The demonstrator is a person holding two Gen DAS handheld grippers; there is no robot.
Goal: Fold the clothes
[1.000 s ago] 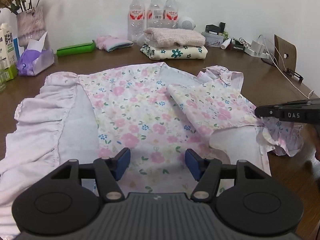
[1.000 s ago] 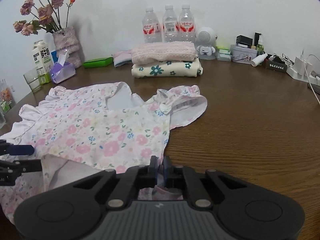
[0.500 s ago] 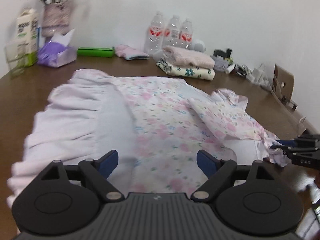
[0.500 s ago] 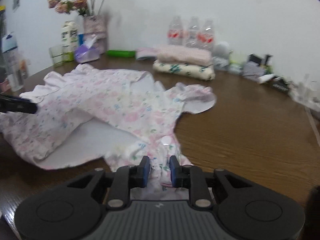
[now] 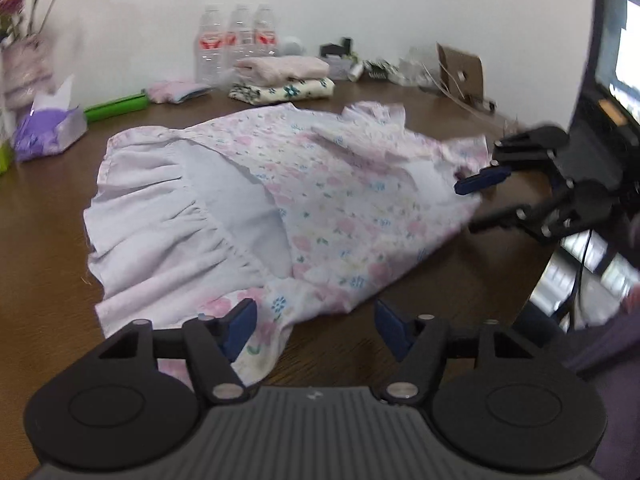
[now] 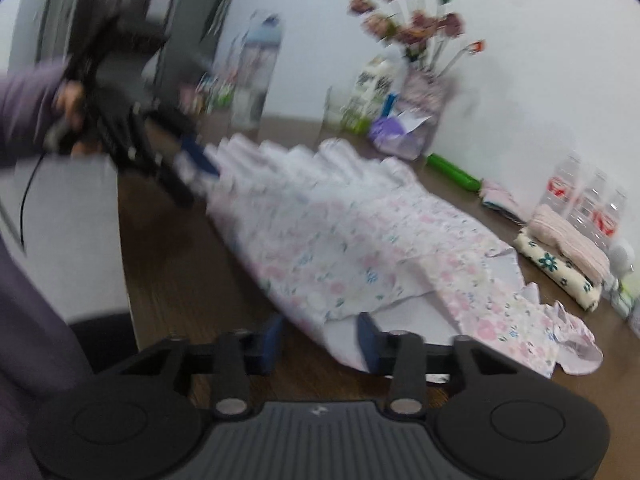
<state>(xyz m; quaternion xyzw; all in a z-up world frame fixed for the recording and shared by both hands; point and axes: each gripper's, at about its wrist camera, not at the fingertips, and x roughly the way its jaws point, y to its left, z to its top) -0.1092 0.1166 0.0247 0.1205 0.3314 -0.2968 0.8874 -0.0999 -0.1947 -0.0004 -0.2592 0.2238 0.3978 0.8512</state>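
Left wrist view: both black grippers, left (image 5: 314, 330) and right (image 6: 320, 340), spread wide, empty; pink floral cotton dress (image 5: 304, 200) overhanging the table's near edge could slide off.

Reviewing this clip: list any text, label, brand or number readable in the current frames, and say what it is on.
No text can be read in either view; both are motion-blurred.
Water bottles: red and white labels, print too blurred to read.
Carton beside the flower vase: dark print, unreadable.
Screen at the right edge: bright, nothing legible.
Left claw and right claw: a small pale mark on each body, too small to read.
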